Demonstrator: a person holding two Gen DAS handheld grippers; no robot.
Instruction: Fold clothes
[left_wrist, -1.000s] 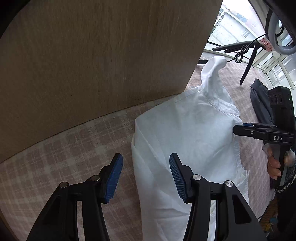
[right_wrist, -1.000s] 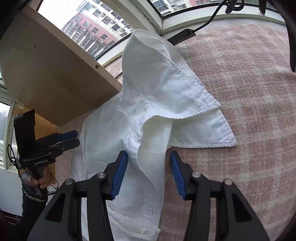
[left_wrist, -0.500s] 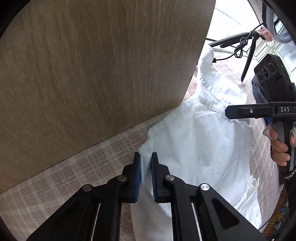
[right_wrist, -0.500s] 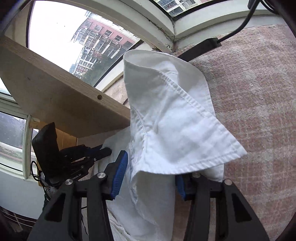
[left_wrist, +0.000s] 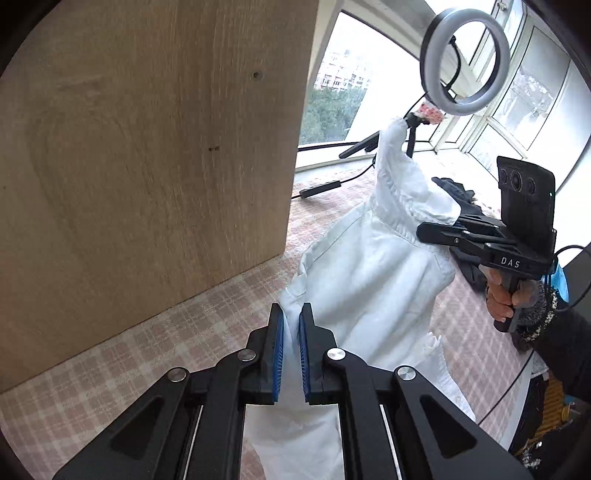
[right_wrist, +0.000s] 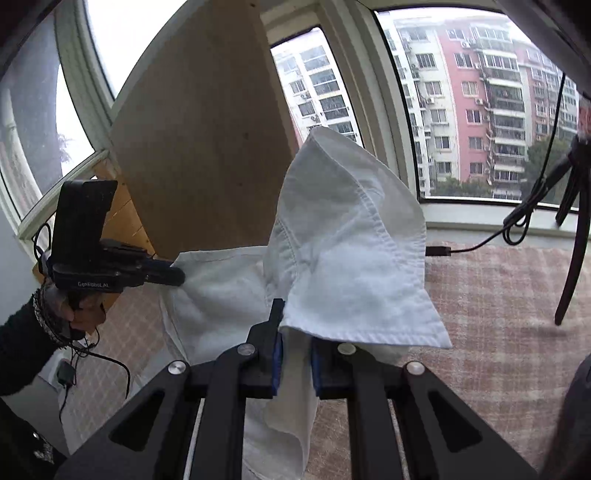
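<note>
The left gripper (left_wrist: 290, 354) has its jaws pinched nearly together on one edge of the white shirt (left_wrist: 369, 280), cloth squeezed between the blue pads. The right gripper (right_wrist: 295, 363) has jaws closing on a fold of the same shirt just under the collar (right_wrist: 351, 236), which drapes over them; how firmly the pads bite is hard to judge. The shirt hangs raised between both grippers above the pink checked table (left_wrist: 166, 339), beside a wooden board (left_wrist: 147, 147). A ring light (left_wrist: 466, 61) stands by the window.
</note>
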